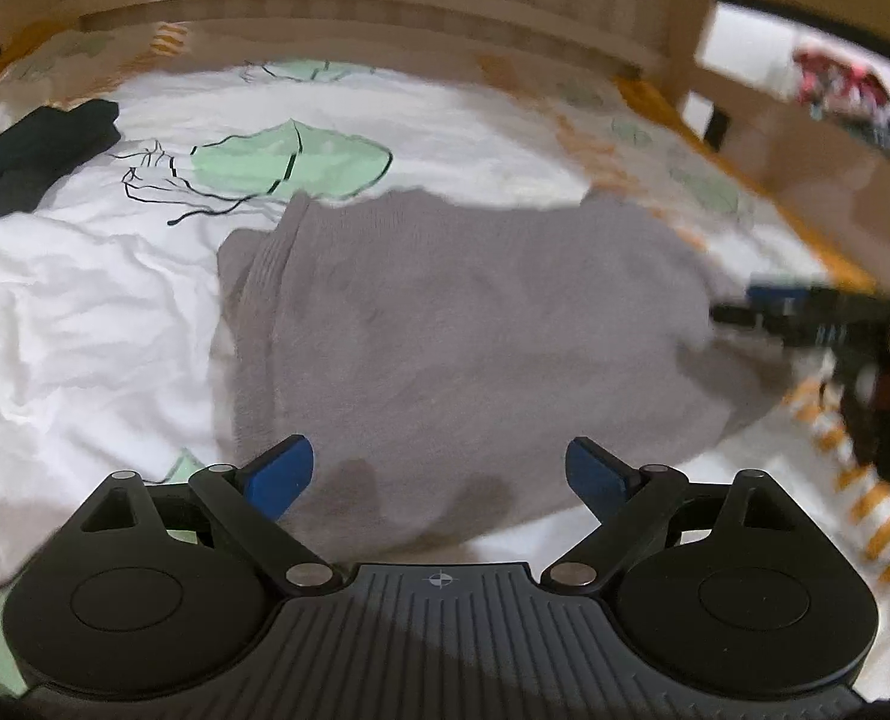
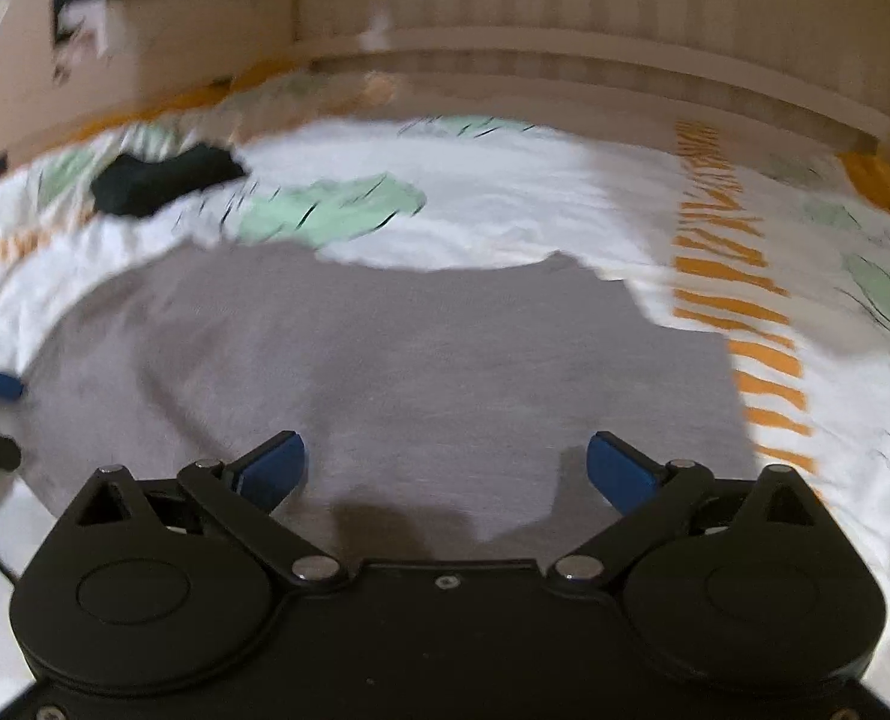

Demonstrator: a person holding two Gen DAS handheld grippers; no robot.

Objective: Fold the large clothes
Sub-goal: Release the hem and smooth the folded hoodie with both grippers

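Both jaws gape on the left hand-held gripper (image 1: 438, 471) and right hand-held gripper (image 2: 445, 465), holding nothing above the grey garment (image 1: 457, 324) spread just ahead on the bed (image 1: 84, 312).

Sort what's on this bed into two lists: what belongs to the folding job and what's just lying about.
For the job:
- grey garment, spread flat on the bed
- left gripper, fingers apart, nothing between them
- right gripper, the same

Lying about:
- black garment, bunched beyond the grey one
- patterned bedsheet
- wooden headboard
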